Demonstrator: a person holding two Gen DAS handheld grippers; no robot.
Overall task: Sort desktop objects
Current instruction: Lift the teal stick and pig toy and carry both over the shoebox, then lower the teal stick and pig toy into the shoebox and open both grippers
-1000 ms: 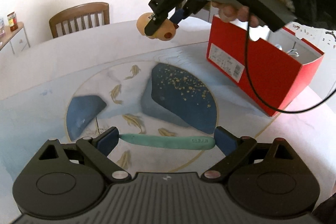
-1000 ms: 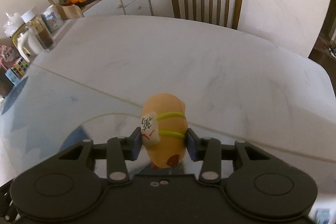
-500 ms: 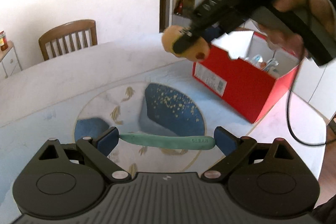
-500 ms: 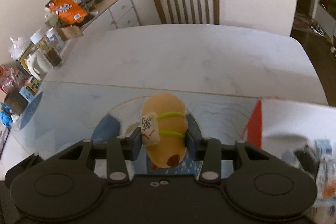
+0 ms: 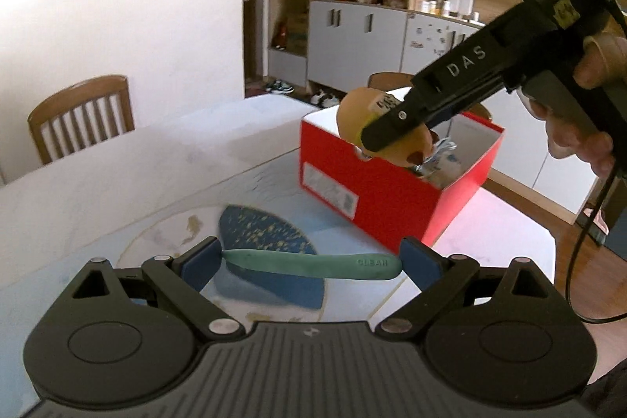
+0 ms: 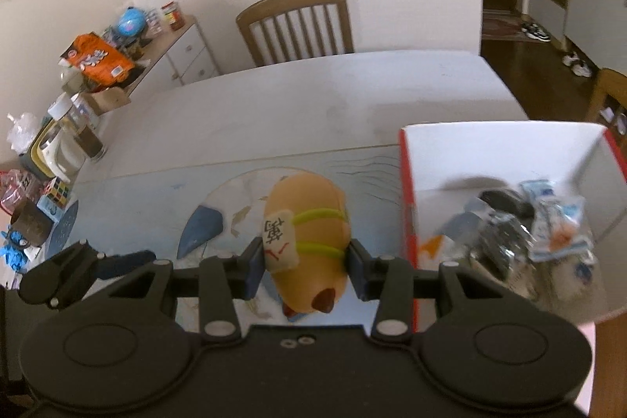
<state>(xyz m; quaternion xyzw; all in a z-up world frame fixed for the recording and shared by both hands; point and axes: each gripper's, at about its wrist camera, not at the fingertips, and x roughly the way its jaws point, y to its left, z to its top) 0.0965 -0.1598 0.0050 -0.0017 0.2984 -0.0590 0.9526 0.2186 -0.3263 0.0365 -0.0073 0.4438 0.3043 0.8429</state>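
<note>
Several wrapped packets (image 6: 548,226) fill the red box (image 5: 392,198); right tool (image 6: 303,259) clamps the orange toy (image 6: 309,222), left tool (image 5: 309,263) the green stick (image 5: 313,263).

Both grippers tilt downward, the left gripper (image 5: 309,263) and right gripper (image 6: 303,259) each clamped closed on something.

"CLEAN" embossed on green handle (image 5: 313,264), read in left wrist view. "DAS" printed in white on black body of right claw (image 5: 395,132). Chinese character "萬" inked on cream tile tag (image 6: 279,236) strapped to orange toy (image 6: 309,222). White label on red box (image 5: 333,189) seen, text too blurred.
</note>
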